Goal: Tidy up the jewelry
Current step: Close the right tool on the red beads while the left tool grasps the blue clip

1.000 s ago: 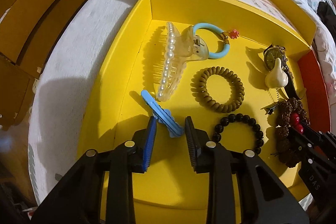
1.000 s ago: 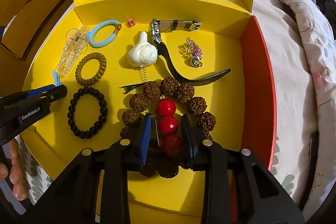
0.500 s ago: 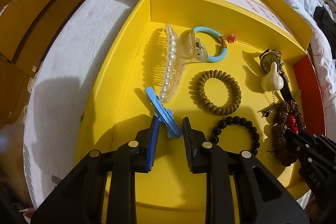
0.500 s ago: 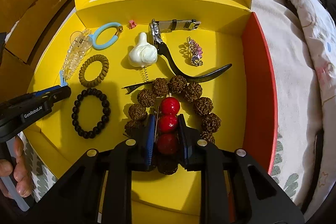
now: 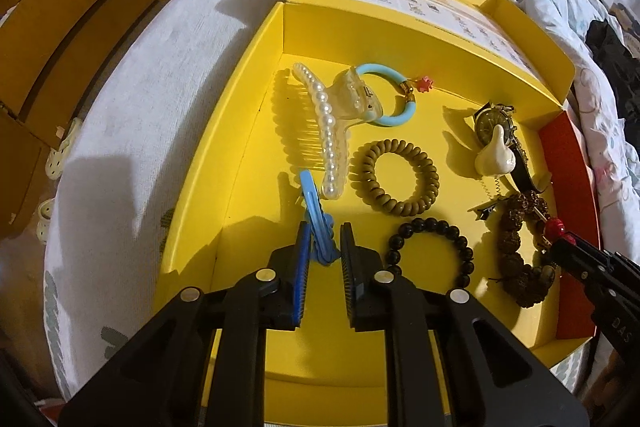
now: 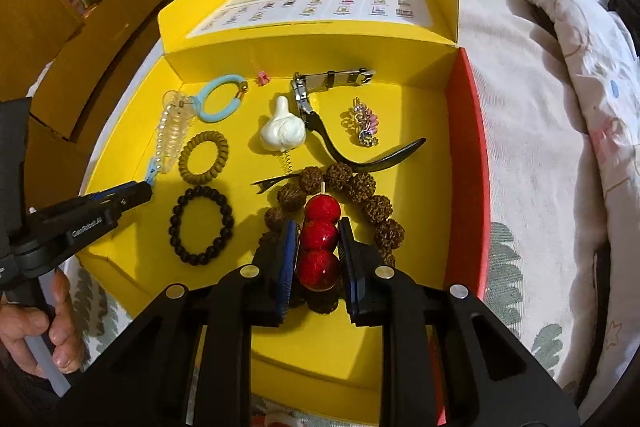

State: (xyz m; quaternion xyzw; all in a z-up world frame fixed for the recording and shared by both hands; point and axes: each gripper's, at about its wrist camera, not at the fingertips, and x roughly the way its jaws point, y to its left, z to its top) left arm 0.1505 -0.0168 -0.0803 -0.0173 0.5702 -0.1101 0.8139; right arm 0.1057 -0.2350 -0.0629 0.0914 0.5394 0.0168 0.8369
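Since a second ago both claws have been closing: our left claw (image 5: 323, 242) now pinches the blue hair clip (image 5: 316, 217), its long axis running straight ahead, while our right claw (image 6: 317, 242) clamps the red bead stick (image 6: 320, 241), lying dead between its pads inside the yellow box (image 6: 400, 307).

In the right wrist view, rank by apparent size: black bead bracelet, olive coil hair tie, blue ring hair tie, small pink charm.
1. black bead bracelet
2. olive coil hair tie, blue ring hair tie: alike; the blue ring lies farther back, so unsure
3. small pink charm
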